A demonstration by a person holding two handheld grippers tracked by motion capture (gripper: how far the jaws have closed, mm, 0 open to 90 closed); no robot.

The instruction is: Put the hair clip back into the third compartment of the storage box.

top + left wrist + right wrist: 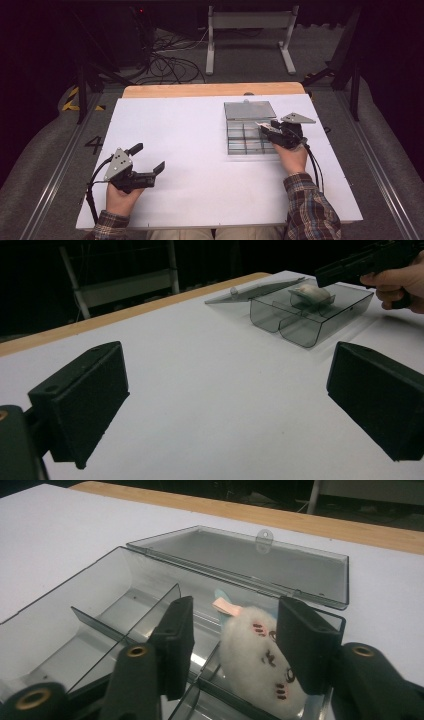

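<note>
Left tongs (148,161) hover wide open and empty over the near desk (190,150); right tongs (232,630) gape around a white plush toy (260,662) in the clear box (100,610), not gripping.

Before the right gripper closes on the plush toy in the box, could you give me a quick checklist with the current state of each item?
1. Box lid fully open, lying flat: ok.
2. Right gripper open, jaws apart: ok.
3. Plush toy between the jaws: ok.
4. Jaws clear of the dividers: cannot tell.
5. Left gripper open and away from the box: ok.
6. Box steadied against sliding: not ok, nothing holds it.
</note>
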